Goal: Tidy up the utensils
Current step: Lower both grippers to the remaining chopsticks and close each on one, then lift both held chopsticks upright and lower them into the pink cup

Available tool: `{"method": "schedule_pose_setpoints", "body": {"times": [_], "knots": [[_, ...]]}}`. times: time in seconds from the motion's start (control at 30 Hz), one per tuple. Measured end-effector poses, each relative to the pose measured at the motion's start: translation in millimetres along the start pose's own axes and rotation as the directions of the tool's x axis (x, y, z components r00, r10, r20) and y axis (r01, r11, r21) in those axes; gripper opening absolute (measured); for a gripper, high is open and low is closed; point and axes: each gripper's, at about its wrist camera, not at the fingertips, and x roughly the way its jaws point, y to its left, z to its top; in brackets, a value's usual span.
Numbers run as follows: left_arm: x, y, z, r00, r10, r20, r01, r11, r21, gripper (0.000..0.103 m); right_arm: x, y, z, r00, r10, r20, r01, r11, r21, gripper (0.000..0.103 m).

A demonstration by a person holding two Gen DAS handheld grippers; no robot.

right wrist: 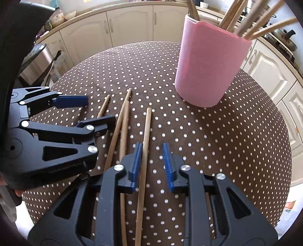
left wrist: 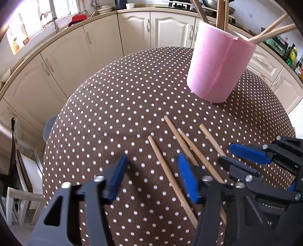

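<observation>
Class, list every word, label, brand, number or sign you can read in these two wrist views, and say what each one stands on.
None can be read.
Yellow poster by the window, left wrist view: print too blurred to read.
Bottles on the counter: labels too small to read.
White jar on the counter, right wrist view: label blurred.
Pink holder, chopsticks, polka-dot tablecloth and both grippers: no text seen.

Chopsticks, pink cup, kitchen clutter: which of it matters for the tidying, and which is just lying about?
Part of the job:
- loose chopsticks on the table
- pink holder, already holding chopsticks
- left claw, right claw, both open

Just lying about:
- red item by the sink
- stacked plates
</observation>
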Motion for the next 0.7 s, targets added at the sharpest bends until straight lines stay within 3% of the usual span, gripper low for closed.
{"method": "schedule_pose_setpoints", "body": {"times": [0.07, 0.17, 0.43, 0.57, 0.7], "knots": [[0, 1, 5, 1.000, -0.011, -0.005, 0.011, 1.000, 0.002, 0.023, 3, 5, 5, 1.000, 0.000, -0.009, 0.000, 1.000, -0.005, 0.007], [1, 1, 9, 1.000, -0.022, 0.001, 0.022, 1.000, 0.003, 0.012, 6, 10, 9, 1.000, -0.003, -0.014, 0.003, 1.000, -0.006, 0.006], [-12, 22, 7, 0.995, -0.098, 0.032, 0.100, 0.993, -0.056, 0.005, -22, 1, 9, 0.996, 0.058, 0.074, -0.063, 0.996, 0.063, 0.006], [-46, 27, 9, 0.987, -0.131, 0.097, 0.136, 0.990, -0.045, 0.005, -58, -1, 10, 0.984, 0.085, 0.158, -0.097, 0.993, 0.070, 0.006], [-93, 29, 13, 0.967, -0.174, 0.188, 0.182, 0.983, -0.027, 0.005, -98, -1, 8, 0.964, 0.097, 0.248, -0.118, 0.991, 0.068, 0.006]]}}
